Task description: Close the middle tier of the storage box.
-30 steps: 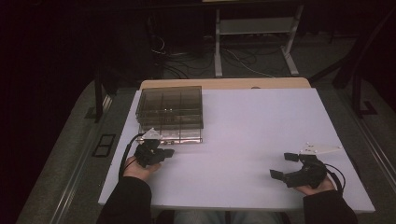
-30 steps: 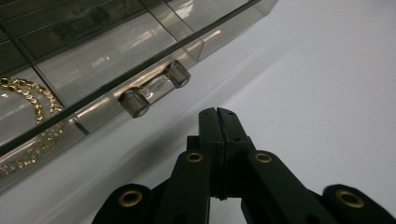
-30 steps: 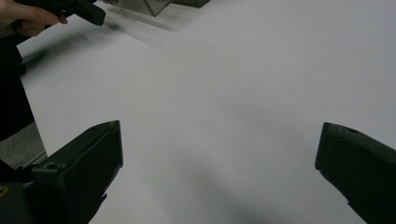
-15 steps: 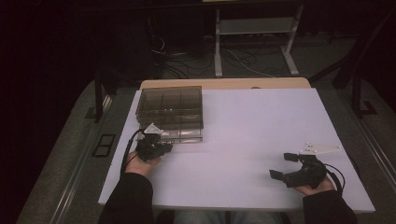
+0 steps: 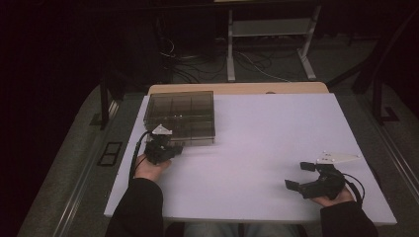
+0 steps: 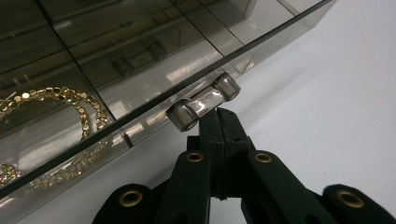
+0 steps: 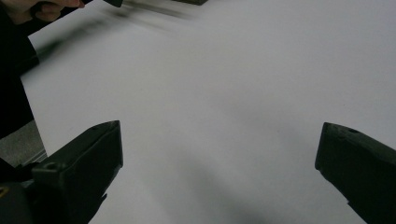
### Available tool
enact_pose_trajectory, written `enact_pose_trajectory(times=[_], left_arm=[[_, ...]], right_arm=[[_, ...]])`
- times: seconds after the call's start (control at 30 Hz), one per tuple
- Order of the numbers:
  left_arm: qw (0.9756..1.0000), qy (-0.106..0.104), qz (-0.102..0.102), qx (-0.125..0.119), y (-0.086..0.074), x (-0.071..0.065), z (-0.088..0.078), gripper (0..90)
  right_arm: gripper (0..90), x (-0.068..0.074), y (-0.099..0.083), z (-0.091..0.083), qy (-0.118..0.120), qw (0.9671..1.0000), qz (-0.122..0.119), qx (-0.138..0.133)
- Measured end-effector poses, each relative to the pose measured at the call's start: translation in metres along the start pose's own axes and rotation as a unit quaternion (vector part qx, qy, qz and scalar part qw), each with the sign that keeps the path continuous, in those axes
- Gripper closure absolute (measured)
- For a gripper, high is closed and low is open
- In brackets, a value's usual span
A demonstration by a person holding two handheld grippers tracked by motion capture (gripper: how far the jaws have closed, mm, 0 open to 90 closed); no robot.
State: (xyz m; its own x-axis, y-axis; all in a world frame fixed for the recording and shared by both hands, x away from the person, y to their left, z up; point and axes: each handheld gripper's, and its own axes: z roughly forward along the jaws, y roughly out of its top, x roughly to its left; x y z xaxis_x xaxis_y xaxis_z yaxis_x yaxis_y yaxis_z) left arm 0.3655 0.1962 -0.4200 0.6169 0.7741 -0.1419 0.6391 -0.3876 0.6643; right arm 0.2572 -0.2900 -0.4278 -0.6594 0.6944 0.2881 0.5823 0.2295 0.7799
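L gripper (image 6: 218,116) is clenched, jaws pressed together w/ nothing between them, tips right at the clear latch (image 6: 204,101) on the front edge of the smoky plastic organizer box (image 5: 181,116). Whether the tips actually touch the latch, can't tell; they sit just below and against it in the left gripper view. Box lid is down. Ahead and to the left of the jaws, thru the lid, a gold bead chain (image 6: 56,105) lies coiled in one compartment; the compartments straight ahead look bare.

R gripper (image 5: 302,176) is released, jaws spread wide, resting over bare white table (image 5: 276,138), well apart from the box, which sits far off ahead of it beside the other hand (image 5: 150,167).
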Motion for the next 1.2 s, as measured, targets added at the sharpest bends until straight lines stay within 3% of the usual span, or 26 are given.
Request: enact_pose_trajectory(times=[0.23, 0.5, 0.63, 1.2], left_arm=[[0.9998, 0.000, -0.019, -0.010, 0.002, 0.007, 0.005, 89.5], [0.9995, -0.003, -0.027, -0.014, 0.004, 0.011, 0.009, 89.6], [0.9997, 0.001, -0.021, -0.010, 0.009, 0.013, 0.011, 89.5], [0.9980, 0.002, -0.051, -0.037, 0.015, 0.021, 0.019, 89.5]], right_arm=[[0.2, 0.000, 0.000, 0.000, 0.001, 1.0000, -0.001, 0.001], [0.2, 0.001, 0.000, 0.001, 0.002, 1.0000, 0.002, 0.006], [0.2, 0.001, 0.000, 0.001, 0.002, 1.0000, 0.002, 0.007], [0.2, 0.000, -0.001, 0.002, 0.003, 1.0000, 0.000, 0.008]])
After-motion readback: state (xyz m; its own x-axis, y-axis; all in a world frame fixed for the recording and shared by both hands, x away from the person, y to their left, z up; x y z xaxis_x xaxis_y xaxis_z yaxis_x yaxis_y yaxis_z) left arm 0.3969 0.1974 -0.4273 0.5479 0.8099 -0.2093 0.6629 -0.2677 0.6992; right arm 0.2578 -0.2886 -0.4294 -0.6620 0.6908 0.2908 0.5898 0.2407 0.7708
